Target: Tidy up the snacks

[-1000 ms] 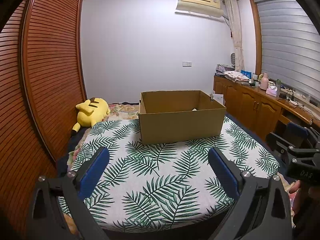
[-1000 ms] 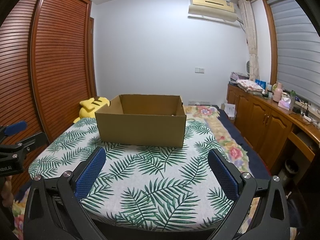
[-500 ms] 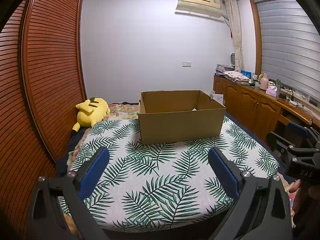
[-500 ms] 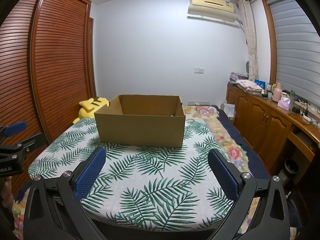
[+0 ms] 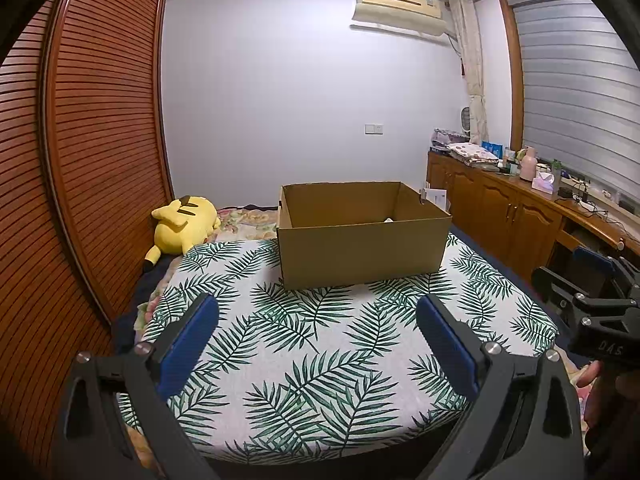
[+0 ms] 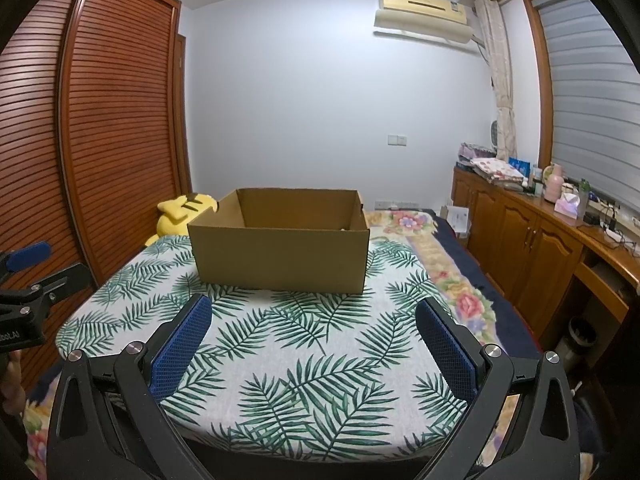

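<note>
Both grippers, left gripper (image 5: 316,332) and right gripper (image 6: 314,332), you hold spread wide and empty, facing the open cardboard box (image 6: 280,258) to reach its contents.

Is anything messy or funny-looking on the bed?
Nothing is spilled or broken. The box sits flat, open, turned a bit askew on the leafy cloth. A yellow plush lies flopped on its side by the wardrobe.

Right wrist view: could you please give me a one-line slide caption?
Open right tool above a palm-leaf cloth, facing an open brown cardboard box and yellow plush toy.
</note>
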A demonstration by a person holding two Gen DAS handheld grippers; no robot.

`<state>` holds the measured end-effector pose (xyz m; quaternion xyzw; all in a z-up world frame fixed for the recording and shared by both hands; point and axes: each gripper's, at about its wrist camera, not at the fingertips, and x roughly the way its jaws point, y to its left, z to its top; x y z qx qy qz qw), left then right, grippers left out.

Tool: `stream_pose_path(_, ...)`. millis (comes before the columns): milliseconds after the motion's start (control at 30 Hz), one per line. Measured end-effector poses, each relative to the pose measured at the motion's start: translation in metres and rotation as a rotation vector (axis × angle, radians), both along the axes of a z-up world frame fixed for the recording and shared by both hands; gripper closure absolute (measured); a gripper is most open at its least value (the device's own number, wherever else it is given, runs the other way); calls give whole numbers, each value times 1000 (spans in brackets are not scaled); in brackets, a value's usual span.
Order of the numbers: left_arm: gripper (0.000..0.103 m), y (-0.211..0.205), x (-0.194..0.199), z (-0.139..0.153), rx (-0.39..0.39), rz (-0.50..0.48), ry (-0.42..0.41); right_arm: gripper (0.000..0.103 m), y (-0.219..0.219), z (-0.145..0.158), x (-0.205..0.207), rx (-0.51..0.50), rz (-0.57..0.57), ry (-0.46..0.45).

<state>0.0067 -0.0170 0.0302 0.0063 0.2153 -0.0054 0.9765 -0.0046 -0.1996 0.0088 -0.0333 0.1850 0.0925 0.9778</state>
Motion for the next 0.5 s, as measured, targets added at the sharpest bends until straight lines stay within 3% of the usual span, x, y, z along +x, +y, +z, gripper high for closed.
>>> stream_pose_path(500, 3, -2, 0, 1, 1, -2, 0, 0, -2, 0, 0, 1, -4, -2)
